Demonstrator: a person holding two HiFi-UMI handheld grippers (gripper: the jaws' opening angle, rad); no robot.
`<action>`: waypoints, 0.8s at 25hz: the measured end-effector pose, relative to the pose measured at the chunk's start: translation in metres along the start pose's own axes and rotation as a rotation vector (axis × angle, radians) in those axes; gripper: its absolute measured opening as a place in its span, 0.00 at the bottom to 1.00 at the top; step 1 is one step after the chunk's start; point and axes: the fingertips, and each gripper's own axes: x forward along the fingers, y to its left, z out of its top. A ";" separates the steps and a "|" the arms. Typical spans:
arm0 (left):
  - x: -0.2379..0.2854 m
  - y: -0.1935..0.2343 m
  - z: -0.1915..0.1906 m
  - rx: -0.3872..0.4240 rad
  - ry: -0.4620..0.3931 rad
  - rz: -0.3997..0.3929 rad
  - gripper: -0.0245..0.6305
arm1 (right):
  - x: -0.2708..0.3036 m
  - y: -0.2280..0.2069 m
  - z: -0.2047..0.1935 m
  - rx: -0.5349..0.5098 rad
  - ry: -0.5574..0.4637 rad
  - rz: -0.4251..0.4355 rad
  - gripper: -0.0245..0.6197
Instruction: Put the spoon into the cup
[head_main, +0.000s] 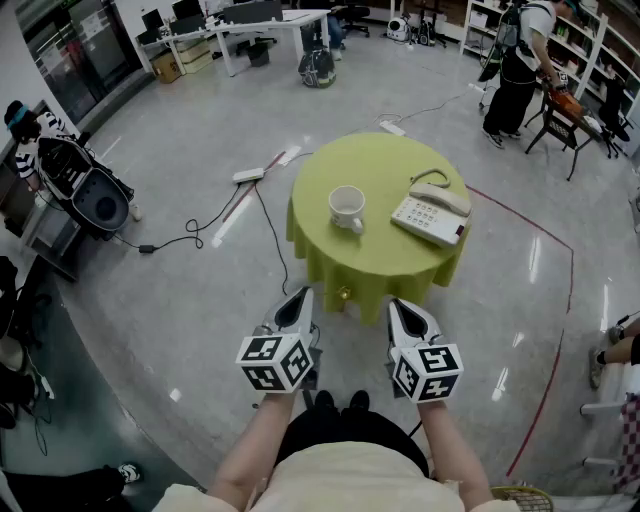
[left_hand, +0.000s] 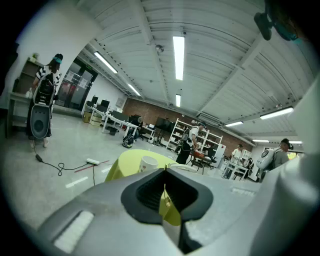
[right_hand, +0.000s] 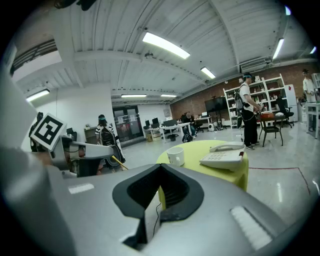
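Note:
A white cup stands left of centre on a round table with a yellow-green cloth; it also shows in the left gripper view and the right gripper view. No spoon shows in any view. My left gripper and right gripper hang side by side in front of the table's near edge, above the floor. Both have their jaws together with nothing between them. The left gripper's marker cube shows at the left of the right gripper view.
A white desk telephone lies on the table right of the cup. A small golden thing hangs at the cloth's front edge. A power strip and black cable lie on the floor at left. People stand at far left and far right.

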 end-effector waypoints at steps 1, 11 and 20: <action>0.000 0.000 -0.001 0.002 0.001 0.001 0.05 | -0.001 -0.001 0.001 0.003 -0.004 -0.001 0.04; 0.000 -0.004 0.000 0.016 -0.016 0.024 0.05 | -0.002 -0.009 0.008 0.023 -0.027 0.016 0.04; 0.000 -0.012 0.004 0.033 -0.033 0.030 0.05 | -0.010 -0.013 0.013 0.041 -0.051 0.023 0.04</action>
